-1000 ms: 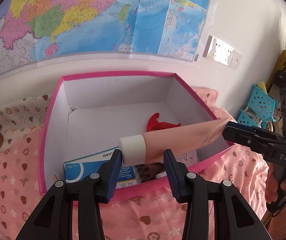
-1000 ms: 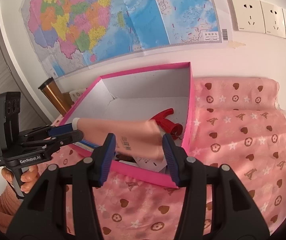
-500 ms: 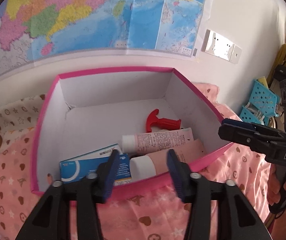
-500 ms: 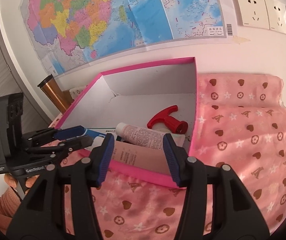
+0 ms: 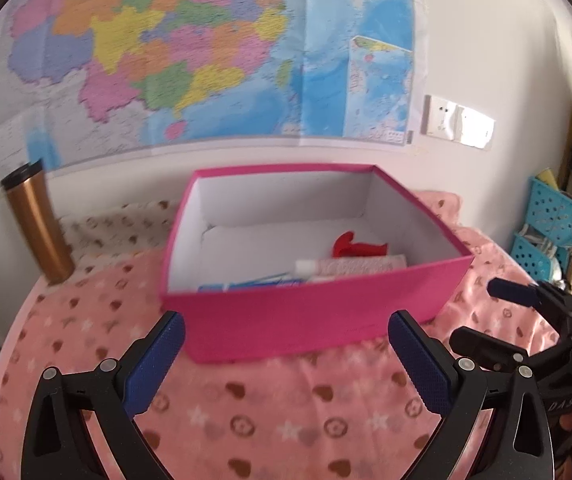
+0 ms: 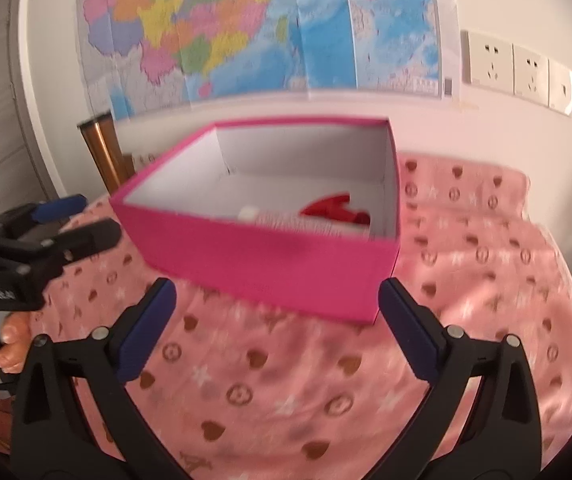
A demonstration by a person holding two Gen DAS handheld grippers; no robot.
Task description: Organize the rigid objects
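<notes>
Left wrist view: left gripper [image 5: 286, 336] and right gripper [image 6: 276, 308] wide, empty, before box [image 5: 317, 320]; tube [image 5: 349, 266], red tool [image 5: 355, 246] inside. Placing step looks finished; next: find remaining item.

Right claw [image 6: 276, 322] (spread wide) faces pink box [image 6: 270, 258].

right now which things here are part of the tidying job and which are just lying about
Part of the job: pink box, red trigger sprayer head, white-capped tube, blue carton.

Just lying about: copper tumbler, wall map, wall sockets, blue baskets.
</notes>
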